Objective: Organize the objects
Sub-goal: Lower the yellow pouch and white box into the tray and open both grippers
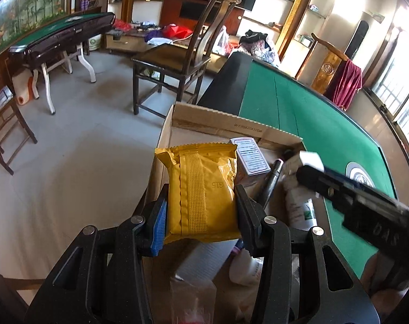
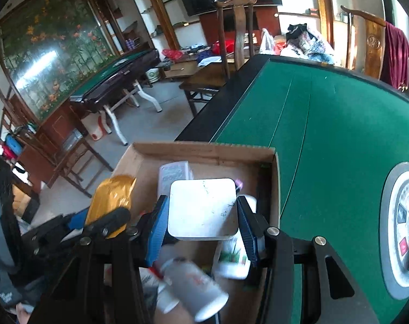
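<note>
Two packages: you had one clamped in each gripper, both held above the cardboard box (image 2: 204, 148).
Yellow packet (image 1: 201, 191): you held this sealed foil pouch upright in the left gripper (image 1: 201, 216); its crimped top edge rose above the fingers (image 1: 159, 222), which were partly closed and pressing on its two sides.
White box (image 2: 203, 208): you held this flat, round-cornered box in the right gripper (image 2: 203, 225); the fingers (image 2: 158, 224) stood partly closed against its left and right edges, its scuffed face toward the camera.
Positions: in the right wrist view your yellow packet hung to the left of the white box, over the box's left wall; the white box was over the middle of it.
Inside the box: a small printed carton (image 1: 249, 156) lay near the far wall, a dark pen (image 1: 271, 181) beside it, a white bottle (image 2: 193, 286) lying on its side nearer you, and a white carton with green print (image 2: 232, 256) under the right fingers.
Bench (image 2: 325, 124): green felt with a black rim; the cardboard box sat at its left edge.
Room: a wooden chair (image 1: 177, 62) stood beyond the bench, and a second green-topped table (image 1: 61, 35) was well apart by the wall.
</note>
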### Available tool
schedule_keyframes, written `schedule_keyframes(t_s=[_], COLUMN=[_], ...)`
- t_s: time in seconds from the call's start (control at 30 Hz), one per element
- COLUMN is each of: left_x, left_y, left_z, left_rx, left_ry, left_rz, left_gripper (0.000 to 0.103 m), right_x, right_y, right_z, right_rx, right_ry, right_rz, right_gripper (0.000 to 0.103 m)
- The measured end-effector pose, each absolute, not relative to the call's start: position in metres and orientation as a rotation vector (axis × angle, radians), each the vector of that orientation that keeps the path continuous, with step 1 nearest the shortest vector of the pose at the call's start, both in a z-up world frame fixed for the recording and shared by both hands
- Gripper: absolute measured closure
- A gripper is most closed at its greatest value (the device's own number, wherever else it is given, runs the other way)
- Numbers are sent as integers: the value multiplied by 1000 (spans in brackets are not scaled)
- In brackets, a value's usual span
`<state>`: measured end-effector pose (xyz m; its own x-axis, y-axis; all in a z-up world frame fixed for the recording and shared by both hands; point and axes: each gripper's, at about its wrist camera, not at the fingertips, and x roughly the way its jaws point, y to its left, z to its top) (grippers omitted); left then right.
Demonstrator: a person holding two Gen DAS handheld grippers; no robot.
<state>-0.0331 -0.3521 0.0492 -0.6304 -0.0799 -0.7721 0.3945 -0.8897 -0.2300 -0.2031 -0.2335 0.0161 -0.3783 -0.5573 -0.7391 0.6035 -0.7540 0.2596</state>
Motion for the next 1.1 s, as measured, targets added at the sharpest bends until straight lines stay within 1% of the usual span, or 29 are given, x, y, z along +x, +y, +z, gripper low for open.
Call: schedule_keyframes(t_s=[0.2,0.67,1.03,1.1], left_x=[-39,-57,-62,-62], left_y=[-353,-361,-366,-366], left_z=[48,49,46,46], left_rx=[1196,1222,1230,1241], left_ry=[543,546,580,586], left_rz=[-2548,-2529,-2522,-2516], left_gripper=[58,58,58,56], right_x=[-226,-241,-252,-252], right_y=[-240,-258,-256,-253], right_z=[12,-5,-6,-5], right_rx=[1158,1192,1229,1237], right_ry=[34,83,26,-1], right_rz=[-2155,-2179,-2144,-2130], right_gripper=[53,54,53,53])
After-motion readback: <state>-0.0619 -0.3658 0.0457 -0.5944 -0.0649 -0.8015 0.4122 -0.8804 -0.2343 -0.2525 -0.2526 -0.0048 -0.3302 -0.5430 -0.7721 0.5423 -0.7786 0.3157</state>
